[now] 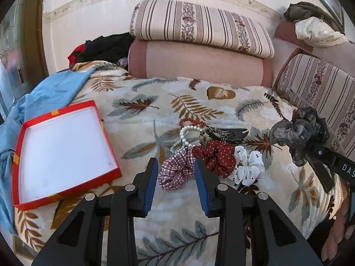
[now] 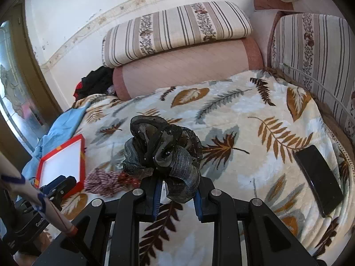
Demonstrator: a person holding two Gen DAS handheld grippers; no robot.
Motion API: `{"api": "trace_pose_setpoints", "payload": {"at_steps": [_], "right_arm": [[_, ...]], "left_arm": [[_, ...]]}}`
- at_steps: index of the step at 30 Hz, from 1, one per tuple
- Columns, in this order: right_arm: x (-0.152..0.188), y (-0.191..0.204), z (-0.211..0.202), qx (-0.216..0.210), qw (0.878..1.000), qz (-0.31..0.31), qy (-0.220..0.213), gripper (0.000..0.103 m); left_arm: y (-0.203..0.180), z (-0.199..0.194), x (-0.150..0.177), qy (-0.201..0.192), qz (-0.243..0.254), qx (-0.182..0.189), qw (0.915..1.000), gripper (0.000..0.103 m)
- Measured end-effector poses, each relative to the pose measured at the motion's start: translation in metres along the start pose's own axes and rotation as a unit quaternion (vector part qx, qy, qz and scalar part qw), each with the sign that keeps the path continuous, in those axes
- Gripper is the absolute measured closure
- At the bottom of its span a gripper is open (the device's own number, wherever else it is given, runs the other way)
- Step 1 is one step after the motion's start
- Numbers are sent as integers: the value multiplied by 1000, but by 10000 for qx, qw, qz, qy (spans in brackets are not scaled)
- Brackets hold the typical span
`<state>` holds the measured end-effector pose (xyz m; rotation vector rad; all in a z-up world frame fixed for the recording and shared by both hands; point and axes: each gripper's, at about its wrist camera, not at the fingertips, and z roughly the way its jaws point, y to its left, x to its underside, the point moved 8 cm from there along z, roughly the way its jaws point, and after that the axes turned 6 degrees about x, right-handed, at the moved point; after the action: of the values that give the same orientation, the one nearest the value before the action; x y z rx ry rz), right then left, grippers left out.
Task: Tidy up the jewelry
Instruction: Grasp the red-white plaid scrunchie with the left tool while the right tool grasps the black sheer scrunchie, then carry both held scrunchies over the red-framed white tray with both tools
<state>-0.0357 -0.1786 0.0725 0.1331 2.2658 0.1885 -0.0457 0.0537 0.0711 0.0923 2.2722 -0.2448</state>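
Black organza scrunchie [image 2: 162, 153], soft, light and springy, is pinched at its lower folds by the right hand-held gripper [image 2: 177, 196], aloft right of the red box [image 1: 64, 153]; take such pieces by the bunched fabric. Left hand-held gripper [image 1: 176, 182] hangs parted and empty over the plaid scrunchie [image 1: 177, 170], just right of the box, with tangled pearl beads [image 1: 185, 137] beyond it likely to snag.

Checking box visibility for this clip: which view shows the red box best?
The left wrist view: the red box lies close and whole on the leaf-print blanket, its white inside visible and bare. The right wrist view shows the box small at the left, its lower corner hidden behind the left gripper.
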Motion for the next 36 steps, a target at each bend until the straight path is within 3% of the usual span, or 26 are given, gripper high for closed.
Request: {"api": "trace_pose_setpoints", "payload": {"at_steps": [13,18,23,25,28,31,36], "right_arm": [[10,51,-43,-522,9980,-349,-82,77],[17,76,-37,-793,9957,-455,126,77],[17,90,-26,-900,9947,-396,289,77],[16,90,-24,-847,9952,-402,269,77],[18,86,-17,-782,9958,-369,316,77],[21,80,-9,-724,9960,-318,410,77],[22,71,0,-628,9964,-307,480,77]], "left_arm": [[31,-63,-4,-376,-225,-307,9986,70],[54,-68,-3,-389,-395,-386,9977,70],[65,-63,-3,-400,-450,-176,9980,70],[63,-55,-1,-302,-356,-35,9989,69],[50,-29,8,11,-186,359,9992,32],[34,4,15,244,102,447,9987,30],[25,70,21,647,350,197,9971,30]]}}
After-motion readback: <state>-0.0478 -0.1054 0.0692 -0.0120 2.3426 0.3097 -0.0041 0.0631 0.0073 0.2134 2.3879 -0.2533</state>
